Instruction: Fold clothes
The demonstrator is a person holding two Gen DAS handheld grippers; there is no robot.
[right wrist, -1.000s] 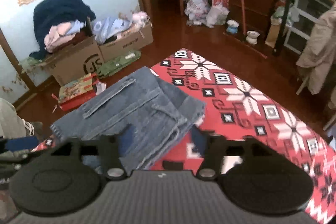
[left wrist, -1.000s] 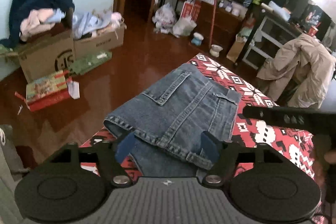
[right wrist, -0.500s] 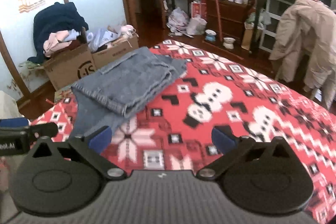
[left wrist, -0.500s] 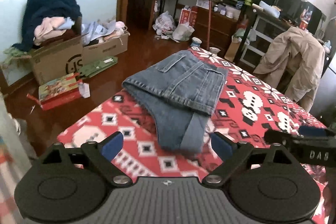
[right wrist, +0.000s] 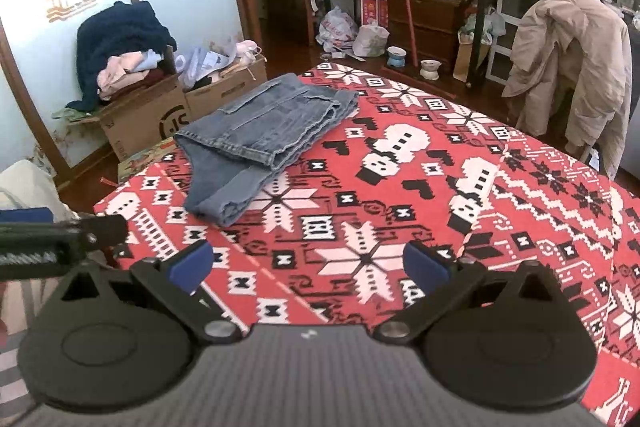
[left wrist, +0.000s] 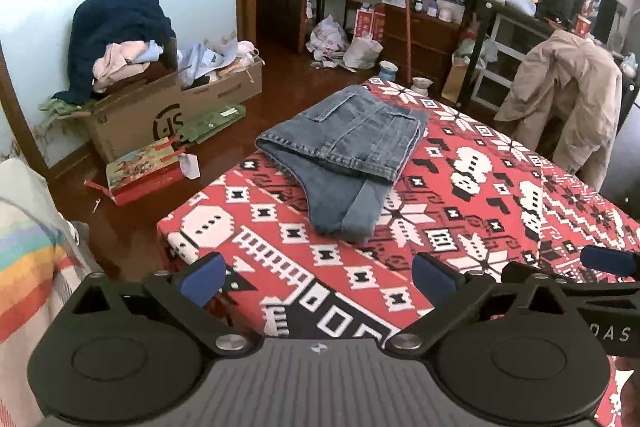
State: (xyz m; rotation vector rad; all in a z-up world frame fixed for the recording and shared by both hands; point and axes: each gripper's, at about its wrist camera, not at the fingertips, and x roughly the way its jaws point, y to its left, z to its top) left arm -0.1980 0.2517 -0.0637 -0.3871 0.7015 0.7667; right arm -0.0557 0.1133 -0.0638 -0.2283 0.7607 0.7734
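Fingers (left wrist: 200,277) on our left gripper (left wrist: 316,275) just spread wide, holding nothing. Our right gripper (right wrist: 308,265) gapes empty too. Folded jeans (left wrist: 348,155) sit on the surface (left wrist: 500,195), well apart from both.

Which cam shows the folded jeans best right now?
Left wrist. The folded jeans sit near frame centre, head-on, with waistband, pocket and cuff end all clear. In the right wrist view, the jeans lie off to the left at a slant, whole but more skewed.

Both grippers (left wrist: 316,277) (right wrist: 306,267) withdrawn from jeans (left wrist: 348,151), jaws opened.
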